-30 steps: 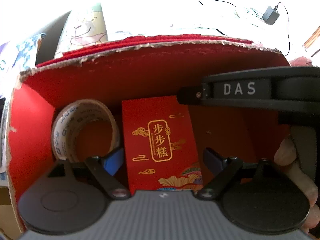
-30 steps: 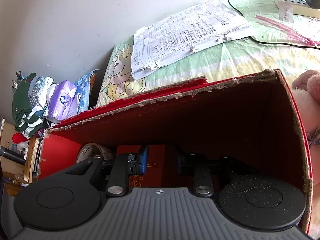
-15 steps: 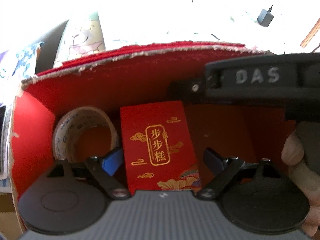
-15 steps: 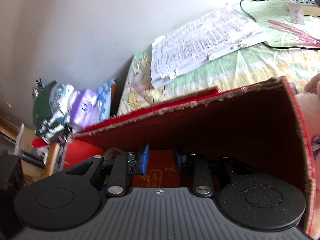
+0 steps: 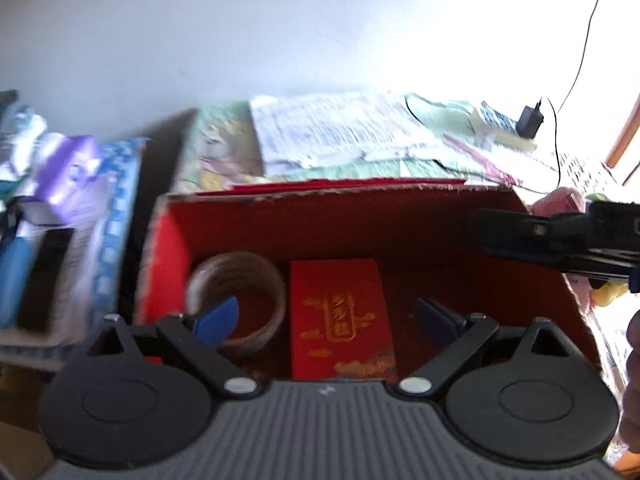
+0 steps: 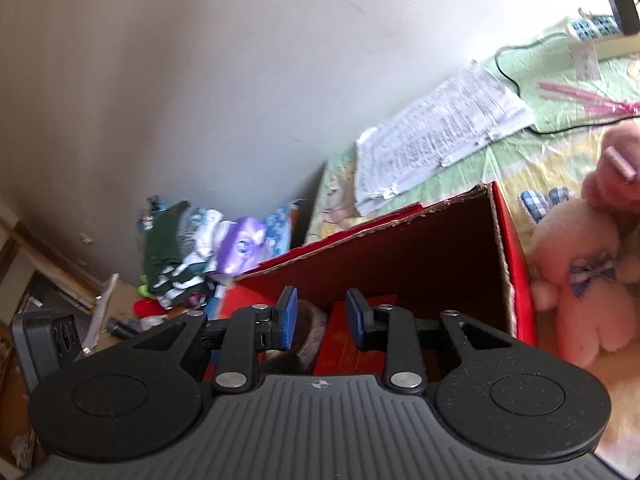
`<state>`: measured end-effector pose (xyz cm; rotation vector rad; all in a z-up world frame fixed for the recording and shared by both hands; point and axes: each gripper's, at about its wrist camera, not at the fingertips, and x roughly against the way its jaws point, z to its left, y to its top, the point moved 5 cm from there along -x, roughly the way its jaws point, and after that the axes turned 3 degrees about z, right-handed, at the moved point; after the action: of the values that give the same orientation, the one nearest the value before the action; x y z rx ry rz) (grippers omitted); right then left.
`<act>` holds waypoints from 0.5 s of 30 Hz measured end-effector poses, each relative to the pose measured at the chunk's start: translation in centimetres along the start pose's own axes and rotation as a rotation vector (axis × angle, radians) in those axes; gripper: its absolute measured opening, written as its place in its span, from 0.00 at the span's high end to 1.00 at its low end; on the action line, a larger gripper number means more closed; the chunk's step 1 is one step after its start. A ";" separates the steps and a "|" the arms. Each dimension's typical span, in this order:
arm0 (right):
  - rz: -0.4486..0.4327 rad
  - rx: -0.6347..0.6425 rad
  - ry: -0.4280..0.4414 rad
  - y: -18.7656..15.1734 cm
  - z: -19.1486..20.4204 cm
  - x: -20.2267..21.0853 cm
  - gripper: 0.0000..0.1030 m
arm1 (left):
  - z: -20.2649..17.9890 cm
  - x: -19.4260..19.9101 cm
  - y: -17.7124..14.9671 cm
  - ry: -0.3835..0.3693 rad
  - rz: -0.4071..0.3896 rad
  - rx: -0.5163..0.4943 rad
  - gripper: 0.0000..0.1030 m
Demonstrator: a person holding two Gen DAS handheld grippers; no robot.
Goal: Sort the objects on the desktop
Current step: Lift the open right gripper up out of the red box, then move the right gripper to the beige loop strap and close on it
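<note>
Both empty, the left hand-held gripper [image 5: 324, 314] gapes wide and the right hand-held gripper [image 6: 320, 320] sits slightly parted above the red box [image 5: 360, 220] holding a tape roll [image 5: 240, 280] beside a red packet [image 5: 340, 316].

Below my left gripper [image 5: 326, 316] the red box [image 5: 400, 216] is open at the top, so I can go down into it. Straight under my spread fingers the red packet [image 5: 338, 316] lies flat on the bottom, and the tape roll [image 5: 236, 300] stands just left of it, close to the box's left wall. The floor to the right of the packet is bare. My right gripper [image 5: 560, 236] reaches over the right wall and blocks that side. Behind the box lie papers [image 5: 336, 132] and a cable [image 5: 556, 148].
</note>
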<state>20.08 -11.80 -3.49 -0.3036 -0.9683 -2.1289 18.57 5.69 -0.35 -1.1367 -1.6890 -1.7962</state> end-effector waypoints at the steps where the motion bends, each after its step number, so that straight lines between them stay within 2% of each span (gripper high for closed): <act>1: -0.002 0.012 0.020 -0.2 0.2 0.8 0.70 | 0.1 1.1 -0.4 0.013 -0.017 0.009 0.06; 6: 0.013 0.055 0.119 -1.6 0.8 3.1 0.70 | -0.8 3.4 -3.4 0.056 -0.047 0.049 0.06; 10: 0.081 0.099 0.187 -3.2 1.4 3.7 0.70 | -2.1 4.8 -6.1 0.117 -0.053 0.028 0.06; 15: 0.167 0.191 0.227 -5.9 2.6 3.4 0.70 | -3.4 4.9 -9.8 0.087 0.015 0.051 0.06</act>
<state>13.23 -9.29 -3.19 -0.0448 -0.9685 -1.8571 7.26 5.22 -2.21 -1.0325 -1.6617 -1.7576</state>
